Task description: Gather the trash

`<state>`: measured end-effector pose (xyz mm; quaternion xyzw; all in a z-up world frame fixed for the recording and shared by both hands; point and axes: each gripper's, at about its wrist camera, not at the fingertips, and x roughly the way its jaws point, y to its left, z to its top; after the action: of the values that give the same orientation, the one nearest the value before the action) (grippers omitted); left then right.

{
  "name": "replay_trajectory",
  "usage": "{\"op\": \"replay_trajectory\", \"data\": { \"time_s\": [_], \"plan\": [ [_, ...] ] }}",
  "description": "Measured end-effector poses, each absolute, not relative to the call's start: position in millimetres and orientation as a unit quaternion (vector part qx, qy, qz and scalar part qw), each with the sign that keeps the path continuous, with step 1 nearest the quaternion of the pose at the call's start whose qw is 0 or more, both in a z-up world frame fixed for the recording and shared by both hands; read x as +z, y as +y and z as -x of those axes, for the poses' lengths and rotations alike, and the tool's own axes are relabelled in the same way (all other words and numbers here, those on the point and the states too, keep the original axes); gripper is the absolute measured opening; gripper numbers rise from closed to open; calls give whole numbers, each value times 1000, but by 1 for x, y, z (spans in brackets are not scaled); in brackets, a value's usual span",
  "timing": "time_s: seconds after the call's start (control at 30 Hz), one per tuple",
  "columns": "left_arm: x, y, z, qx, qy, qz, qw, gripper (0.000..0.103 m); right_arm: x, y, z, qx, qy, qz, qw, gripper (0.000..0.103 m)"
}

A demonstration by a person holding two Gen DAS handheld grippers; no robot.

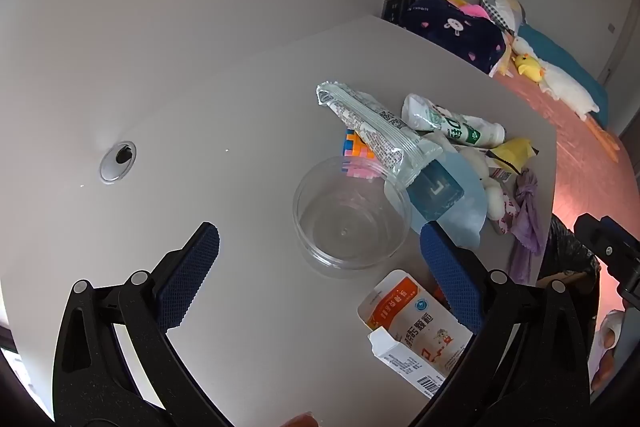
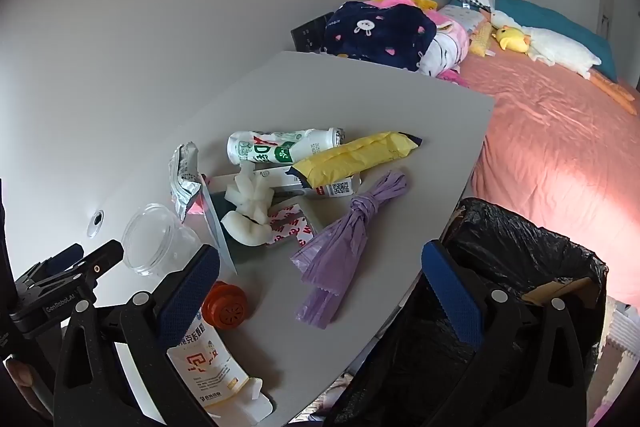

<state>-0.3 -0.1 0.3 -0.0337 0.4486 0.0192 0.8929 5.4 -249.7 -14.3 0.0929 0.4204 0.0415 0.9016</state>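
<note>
Trash lies on a grey table. A clear plastic tub stands just ahead of my open, empty left gripper. A silver wrapper, a white bottle and a white-orange carton lie near it. In the right wrist view my right gripper is open and empty over the table edge, above a knotted purple bag. The yellow wrapper, bottle, tub, orange cap and carton show there. A black-lined bin stands to the right.
A cable hole sits in the table at the left. A bed with a pink sheet, folded clothes and plush toys lies beyond the table. The left gripper's body shows at the lower left of the right wrist view.
</note>
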Motion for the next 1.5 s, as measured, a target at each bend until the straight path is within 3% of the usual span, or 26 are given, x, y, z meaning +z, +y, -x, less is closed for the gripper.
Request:
{"op": "replay_trajectory", "data": {
  "time_s": [1.5],
  "plan": [
    [1,0,0,7,451,34,892,97,-16,-252,-4,38,419,-95,902,101]
  ]
}}
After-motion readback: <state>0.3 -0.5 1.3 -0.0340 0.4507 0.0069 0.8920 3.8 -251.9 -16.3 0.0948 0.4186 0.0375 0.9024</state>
